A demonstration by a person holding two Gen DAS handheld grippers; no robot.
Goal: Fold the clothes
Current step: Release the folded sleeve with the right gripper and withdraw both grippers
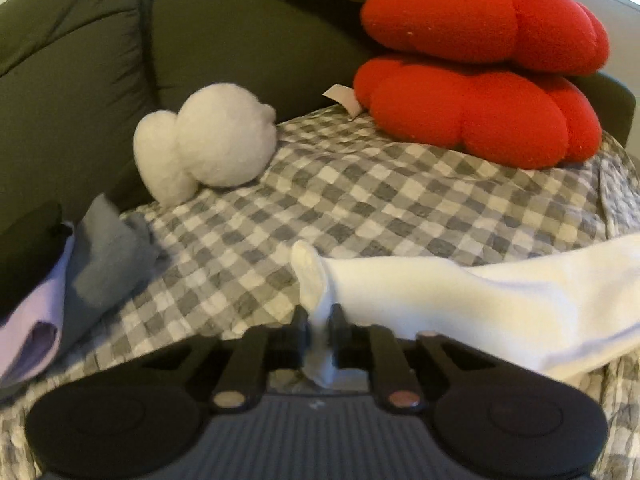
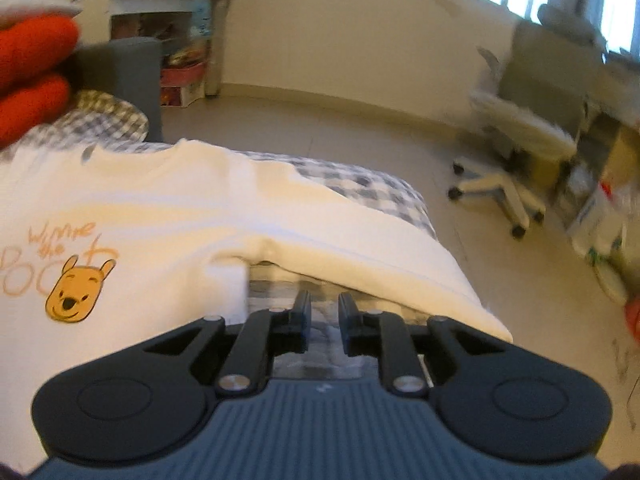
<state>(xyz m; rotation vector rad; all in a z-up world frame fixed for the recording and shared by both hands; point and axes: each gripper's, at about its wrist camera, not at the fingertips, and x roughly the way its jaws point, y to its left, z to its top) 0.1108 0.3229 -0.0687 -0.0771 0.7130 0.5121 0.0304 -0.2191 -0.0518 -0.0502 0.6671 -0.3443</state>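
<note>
A white shirt [image 1: 480, 296] lies on the grey-and-white checked cover [image 1: 360, 184] of a sofa. In the left wrist view one end of it, a narrow cuff-like tip, stands up between the fingers of my left gripper [image 1: 319, 312], which is shut on it. In the right wrist view the same white shirt [image 2: 160, 216] spreads to the left, with a yellow bear print [image 2: 78, 294] and orange lettering. My right gripper [image 2: 325, 300] hovers at the shirt's near edge, beside a sleeve, over the checked cover [image 2: 380, 188]. Its jaws stand a little apart with nothing between them.
Two red cushions [image 1: 480, 80] and a white plush toy [image 1: 208, 144] sit at the back against the dark green sofa back [image 1: 200, 32]. Grey clothing [image 1: 104, 256] and lilac clothing [image 1: 28, 312] lie at the left. Beyond the sofa's edge are floor, a wheeled chair [image 2: 520, 140] and a shelf [image 2: 168, 40].
</note>
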